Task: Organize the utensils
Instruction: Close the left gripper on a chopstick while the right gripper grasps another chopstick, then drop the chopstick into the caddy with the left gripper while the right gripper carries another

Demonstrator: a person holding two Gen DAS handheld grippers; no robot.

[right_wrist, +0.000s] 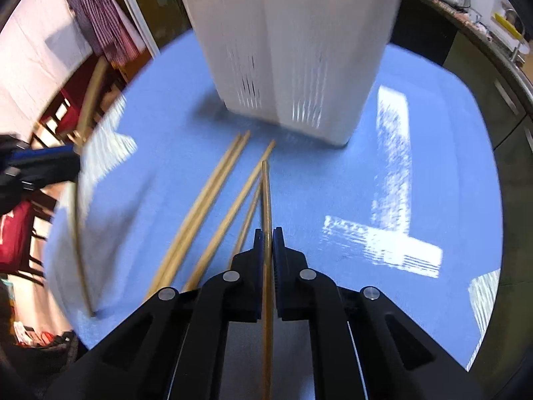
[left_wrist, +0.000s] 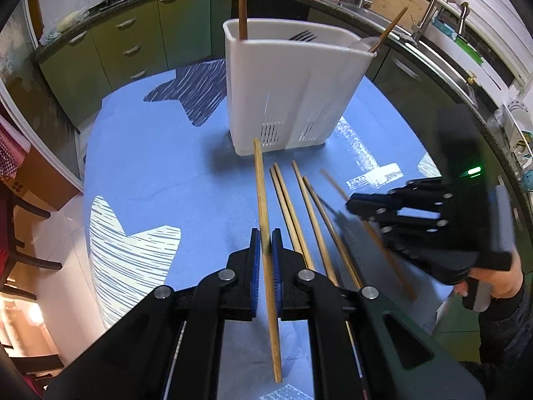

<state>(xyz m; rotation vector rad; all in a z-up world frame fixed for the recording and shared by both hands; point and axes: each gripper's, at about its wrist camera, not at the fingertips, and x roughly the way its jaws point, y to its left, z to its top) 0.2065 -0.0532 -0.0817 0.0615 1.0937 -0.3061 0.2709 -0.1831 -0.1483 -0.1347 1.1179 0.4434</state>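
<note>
blur: right tongs | cut off: white utensil holder top | hidden: fork handle

The left gripper clamps one wooden chopstick between its blue fingers, pointing toward the white utensil holder on the blue table. Loose chopsticks lie beside it; the right gripper reaches in among them.

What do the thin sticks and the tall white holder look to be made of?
The thin tan chopsticks look like bamboo or wood, matte: pale brown with faint grain. The tall white utensil holder looks like moulded plastic with a smooth, slightly glossy finish and slotted drain vents near its base.
</note>
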